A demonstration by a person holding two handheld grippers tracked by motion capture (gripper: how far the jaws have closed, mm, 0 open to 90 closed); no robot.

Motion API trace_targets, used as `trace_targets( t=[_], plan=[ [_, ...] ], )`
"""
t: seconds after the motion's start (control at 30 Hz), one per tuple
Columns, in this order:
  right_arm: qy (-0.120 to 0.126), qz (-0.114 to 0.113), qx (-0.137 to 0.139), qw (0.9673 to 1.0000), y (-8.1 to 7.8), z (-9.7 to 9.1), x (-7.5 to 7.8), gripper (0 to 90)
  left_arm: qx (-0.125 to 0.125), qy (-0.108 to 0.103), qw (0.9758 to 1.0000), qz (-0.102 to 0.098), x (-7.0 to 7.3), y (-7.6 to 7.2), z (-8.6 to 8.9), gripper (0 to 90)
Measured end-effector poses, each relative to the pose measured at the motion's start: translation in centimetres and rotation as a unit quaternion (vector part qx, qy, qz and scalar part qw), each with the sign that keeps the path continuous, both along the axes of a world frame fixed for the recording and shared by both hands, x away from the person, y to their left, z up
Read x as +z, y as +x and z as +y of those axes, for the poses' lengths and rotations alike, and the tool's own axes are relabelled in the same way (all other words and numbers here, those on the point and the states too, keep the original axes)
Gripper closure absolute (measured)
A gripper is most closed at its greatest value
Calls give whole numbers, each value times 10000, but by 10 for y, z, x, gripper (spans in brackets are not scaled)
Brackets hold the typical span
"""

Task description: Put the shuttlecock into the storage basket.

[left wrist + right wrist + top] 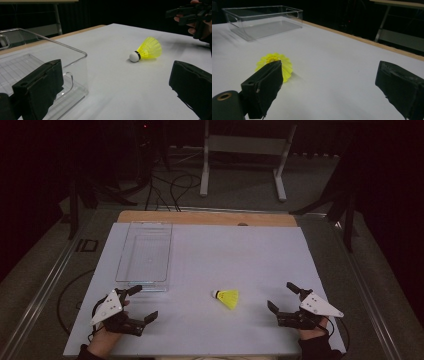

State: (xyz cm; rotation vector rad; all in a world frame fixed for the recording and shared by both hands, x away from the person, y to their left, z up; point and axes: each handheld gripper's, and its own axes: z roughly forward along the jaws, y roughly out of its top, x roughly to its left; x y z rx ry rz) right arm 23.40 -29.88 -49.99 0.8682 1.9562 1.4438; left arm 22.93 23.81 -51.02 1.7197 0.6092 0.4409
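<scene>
The white table top (210, 270) is the biggest thing here, and I describe every place from the yellow shuttlecock (226, 298) that lies on its side on this surface. In the high view the clear plastic box (145, 252) stands to the left of the shuttlecock and further from the person, well apart from it, and nothing is seen inside it. The left gripper (138, 304) is at the near left of the shuttlecock, well apart, just in front of the near end of the box; its jaws are spread wide with nothing between them, and in the left gripper view the shuttlecock (147, 50) lies ahead of them, its white cork tip pointing towards the box (45, 62). The right gripper (282, 296) is at the right of the shuttlecock, near it but not touching; its jaws also stand wide apart and hold nothing. In the right gripper view the feather skirt of the shuttlecock (275, 65) shows partly behind one jaw.
</scene>
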Motion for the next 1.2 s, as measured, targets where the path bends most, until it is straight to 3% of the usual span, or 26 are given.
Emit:
trace_targets(
  t=[0.13,0.6,0.9,1.0,1.2],
  plan=[
    [11,-113,-6,9999,-1,1,2,74,-3,3,10000,10,0,1,0,0],
    [79,-140,-40,9999,-2,0,3,74,-85,-106,9999,24,8,-1,-3,0],
    [90,-131,-52,9999,-1,-1,4,74,-290,83,9995,53,21,2,-12,0],
    [82,-163,-41,9998,-2,-1,4,74,-409,308,9986,130,29,5,-14,0],
    [64,-171,-15,9998,-2,0,5,74,-564,401,9964,490,42,12,-18,0]
  ],
)
